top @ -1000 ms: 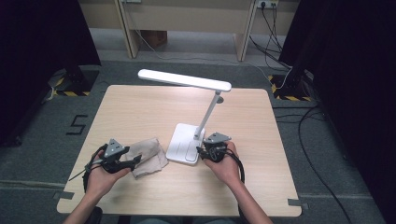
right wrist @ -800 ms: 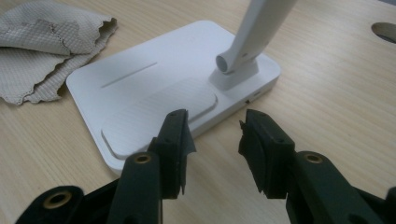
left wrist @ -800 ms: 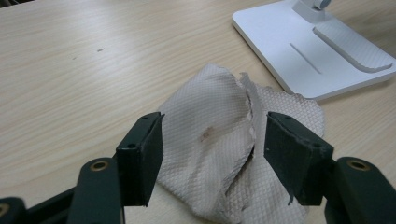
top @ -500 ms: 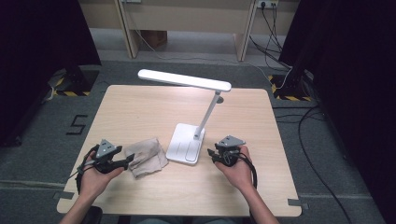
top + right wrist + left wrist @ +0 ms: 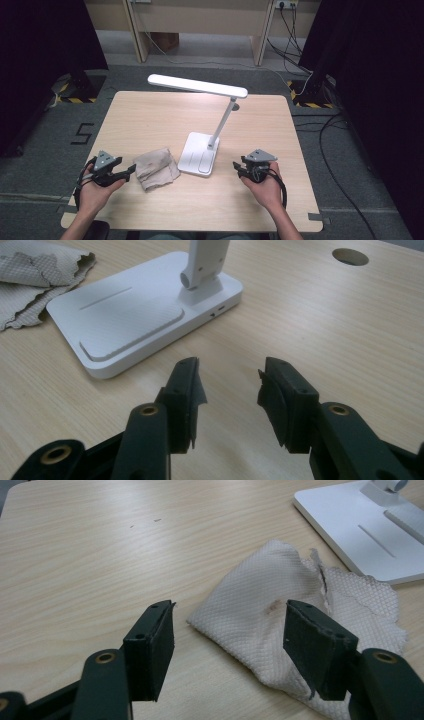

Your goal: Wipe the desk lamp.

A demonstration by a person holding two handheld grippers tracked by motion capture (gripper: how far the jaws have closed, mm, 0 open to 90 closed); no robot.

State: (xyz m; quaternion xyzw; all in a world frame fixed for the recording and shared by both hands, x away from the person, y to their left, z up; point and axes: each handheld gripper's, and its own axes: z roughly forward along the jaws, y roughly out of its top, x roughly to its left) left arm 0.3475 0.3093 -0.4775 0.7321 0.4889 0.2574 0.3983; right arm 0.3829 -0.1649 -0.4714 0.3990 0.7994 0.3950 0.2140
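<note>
Resting low on the surface (image 5: 150,115), both hands hold tongs: left tongs (image 5: 227,630) gaping beside cloth (image 5: 270,600), right tongs (image 5: 230,390), just been widening, empty near lamp base (image 5: 135,320).

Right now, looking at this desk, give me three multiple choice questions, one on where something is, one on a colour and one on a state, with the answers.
1. Where does the cloth lie?
A. on top of the lamp's head
B. on the table between the left gripper and the lamp base
C. on the floor

2. What colour is the desk lamp?
A. white
B. red
C. black

3. How do the right gripper's jaws stand?
A. shut on the cloth
B. clamped on the lamp's stem
C. open with nothing between them

Answers: 1 B, the high view shows the cloth beside the base, in front of the left gripper. 2 A, base, stem and head are all white. 3 C, the right gripper view shows bare tabletop in the gap; the jaws have just been opening.
</note>
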